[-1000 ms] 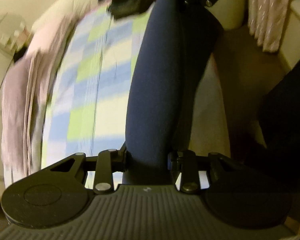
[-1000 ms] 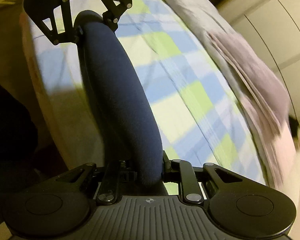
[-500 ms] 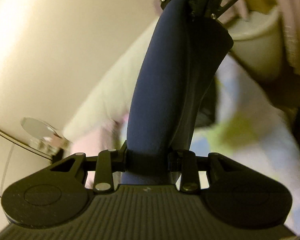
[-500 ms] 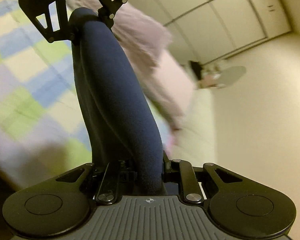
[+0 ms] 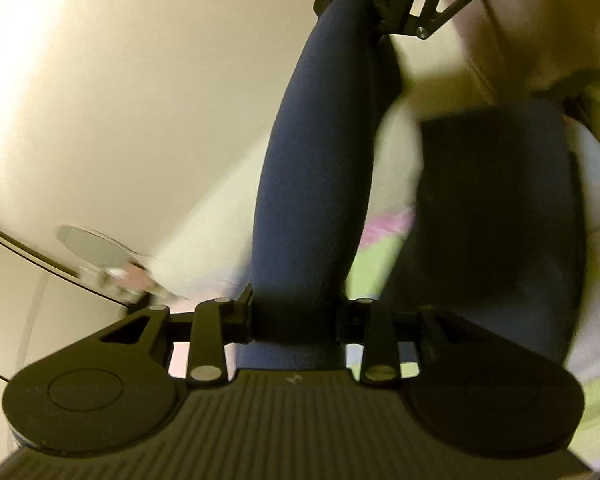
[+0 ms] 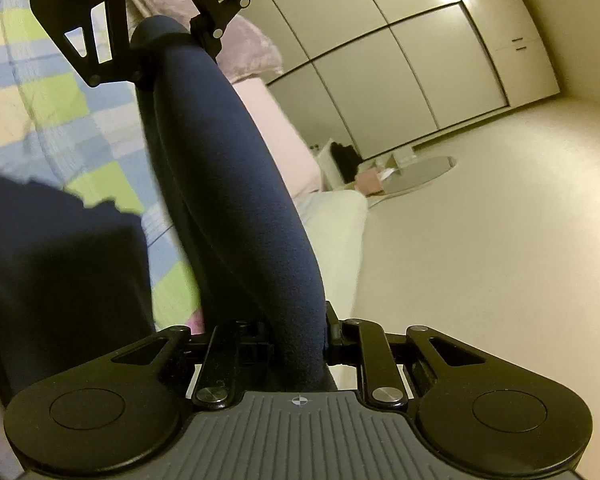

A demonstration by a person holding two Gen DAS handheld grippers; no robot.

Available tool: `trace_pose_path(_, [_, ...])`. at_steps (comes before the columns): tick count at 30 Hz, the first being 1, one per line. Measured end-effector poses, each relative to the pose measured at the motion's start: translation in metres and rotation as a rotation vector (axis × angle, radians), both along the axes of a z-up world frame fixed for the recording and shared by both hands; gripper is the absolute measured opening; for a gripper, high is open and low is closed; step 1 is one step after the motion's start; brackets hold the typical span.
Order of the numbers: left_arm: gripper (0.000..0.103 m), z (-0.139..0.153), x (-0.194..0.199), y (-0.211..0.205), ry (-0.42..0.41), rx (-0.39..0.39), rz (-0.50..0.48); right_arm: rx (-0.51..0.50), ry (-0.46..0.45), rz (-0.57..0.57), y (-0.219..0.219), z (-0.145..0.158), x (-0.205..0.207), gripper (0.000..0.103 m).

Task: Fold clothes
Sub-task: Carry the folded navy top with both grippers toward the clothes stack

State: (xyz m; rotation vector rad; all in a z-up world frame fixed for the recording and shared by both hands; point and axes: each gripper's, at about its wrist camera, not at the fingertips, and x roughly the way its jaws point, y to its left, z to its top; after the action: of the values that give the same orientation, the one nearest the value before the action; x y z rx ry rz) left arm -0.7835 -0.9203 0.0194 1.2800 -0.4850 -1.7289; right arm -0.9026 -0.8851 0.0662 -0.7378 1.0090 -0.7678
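Two views, one navy garment (image 5: 316, 184) stretched between both grippers.

Left wrist view. Left gripper (image 5: 296, 316): jaws clamped on one end of the garment at 6 o'clock. Garment: bunched into a thick roll, long axis running from 6 o'clock up to 12 o'clock, far end pinched in the right gripper (image 5: 384, 12). It is held in the air above the bed (image 5: 372, 272), of which only a strip of checked cover shows. A loose dark panel (image 5: 496, 224) hangs at 3 o'clock, blurred; it looks like the rest of the same garment, though that cannot be confirmed. Risk: the panel is uncontrolled and could land crumpled or doubled under the roll, spoiling the fold line.

Right wrist view. Right gripper (image 6: 300, 340): jaws clamped on the near end at 6 o'clock. Garment (image 6: 236, 184): same roll, long axis leaning from 6 o'clock to 11 o'clock, ending in the left gripper (image 6: 168, 40). Dark panel (image 6: 60, 268) sags at 8 o'clock over the bed cover (image 6: 52, 92). Wardrobe (image 6: 400, 60) at 1 o'clock. Risk: each grip holds a thick bunch, not a flat edge, so layers may slip out unevenly under tension; pulling harder could drag one end free, and laying it down still rolled would likely leave a twist.
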Motion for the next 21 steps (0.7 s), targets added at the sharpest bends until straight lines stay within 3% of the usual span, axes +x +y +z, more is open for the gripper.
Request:
trace_pose_path(4, [0.039,-0.096,-0.023,0.005,-0.04,0.203,-0.027,0.184,0.071,0.018,0.002,-0.088,-0.026,0.019])
trace_pose_path(5, [0.04,-0.114,-0.026,0.011,-0.063,0.204,-0.044,0.218,0.087,0.026,0.006,-0.104,-0.032,0.019])
trace_pose_path(7, [0.041,-0.119,-0.022,0.018,-0.063,0.185,-0.043,0.286,0.117,0.04,0.015,-0.135,-0.044,0.023])
trace_pose_path(8, [0.046,-0.118,-0.018,0.02,-0.056,0.172,-0.039,0.288,0.092,0.039,0.02,-0.136,-0.05,0.024])
trace_pose_path(10, [0.046,-0.115,-0.01,0.025,-0.046,0.154,-0.03,0.301,0.052,0.022,0.025,-0.127,-0.062,0.026])
trace_pose_path(14, [0.046,-0.111,0.002,0.037,-0.06,0.148,-0.035,0.273,0.078,0.006,0.041,-0.114,-0.077,0.027])
trace_pose_path(18, [0.039,-0.111,-0.009,0.035,-0.076,0.16,-0.048,0.29,0.092,-0.017,0.044,-0.115,-0.077,0.026])
trace_pose_path(19, [0.037,-0.109,-0.008,0.036,-0.076,0.156,-0.051,0.302,0.086,-0.028,0.042,-0.115,-0.075,0.015])
trace_pose_path(21, [0.035,-0.098,-0.003,0.042,-0.069,0.138,-0.051,0.324,0.075,-0.051,0.039,-0.114,-0.071,0.013])
